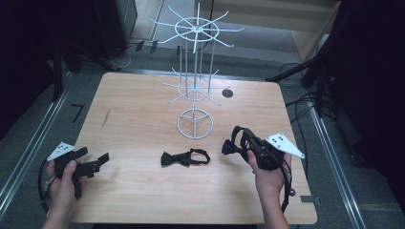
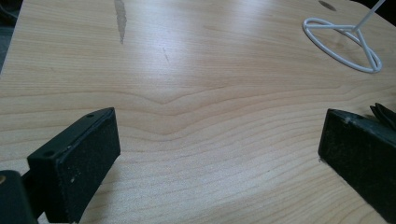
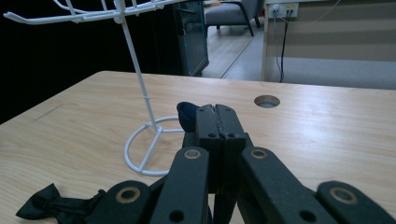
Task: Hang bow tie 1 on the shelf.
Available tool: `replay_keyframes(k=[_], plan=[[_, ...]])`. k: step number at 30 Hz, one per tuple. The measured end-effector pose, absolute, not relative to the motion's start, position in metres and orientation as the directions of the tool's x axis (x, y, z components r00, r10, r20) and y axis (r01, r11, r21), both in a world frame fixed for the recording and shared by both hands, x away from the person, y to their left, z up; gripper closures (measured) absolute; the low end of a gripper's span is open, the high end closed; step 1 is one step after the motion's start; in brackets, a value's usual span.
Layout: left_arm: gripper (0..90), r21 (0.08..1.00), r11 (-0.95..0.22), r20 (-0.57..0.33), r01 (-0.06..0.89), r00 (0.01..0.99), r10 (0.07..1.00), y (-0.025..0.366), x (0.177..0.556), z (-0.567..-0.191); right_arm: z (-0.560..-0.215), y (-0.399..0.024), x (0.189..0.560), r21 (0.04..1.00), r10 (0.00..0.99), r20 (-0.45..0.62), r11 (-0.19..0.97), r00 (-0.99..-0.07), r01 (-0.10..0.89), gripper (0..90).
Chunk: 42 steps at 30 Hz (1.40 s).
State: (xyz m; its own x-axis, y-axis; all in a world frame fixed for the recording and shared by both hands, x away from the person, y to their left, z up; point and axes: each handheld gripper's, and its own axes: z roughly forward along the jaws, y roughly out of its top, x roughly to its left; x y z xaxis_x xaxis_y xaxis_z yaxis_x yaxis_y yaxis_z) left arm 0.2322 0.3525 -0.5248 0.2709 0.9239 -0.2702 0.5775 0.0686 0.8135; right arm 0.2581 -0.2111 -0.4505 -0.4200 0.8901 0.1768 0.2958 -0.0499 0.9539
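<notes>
A black bow tie (image 1: 185,158) lies flat on the wooden table (image 1: 143,105), in front of the white wire rack (image 1: 195,125). To its right, my right gripper (image 1: 228,147) is held a little above the table. Its jaws are pressed together on a dark piece of cloth (image 3: 186,113), apparently a second bow tie, which pokes out at the tip of my right gripper (image 3: 216,109). The lying bow tie (image 3: 46,204) is below it to the left. At the table's left front, my left gripper (image 1: 93,156) rests open, and my left gripper (image 2: 219,154) has bare wood between its pads.
The rack's round base (image 3: 144,150) stands mid-table, its ring (image 2: 343,44) ahead of the left gripper; hooked arms spread out higher up (image 1: 196,29). A cable hole (image 1: 227,93) sits behind it. Metal floor rails and dark stands flank the table.
</notes>
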Motion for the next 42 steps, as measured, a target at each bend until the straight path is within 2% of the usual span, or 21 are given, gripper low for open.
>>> replay_keyframes(k=[42], plan=[[0.0,0.812,0.066,-0.271,0.580,0.274,0.923,0.353,0.232,-0.525,-0.414,-0.178,0.270,0.972,0.857,0.154,-0.041,-0.492,0.233,90.0]])
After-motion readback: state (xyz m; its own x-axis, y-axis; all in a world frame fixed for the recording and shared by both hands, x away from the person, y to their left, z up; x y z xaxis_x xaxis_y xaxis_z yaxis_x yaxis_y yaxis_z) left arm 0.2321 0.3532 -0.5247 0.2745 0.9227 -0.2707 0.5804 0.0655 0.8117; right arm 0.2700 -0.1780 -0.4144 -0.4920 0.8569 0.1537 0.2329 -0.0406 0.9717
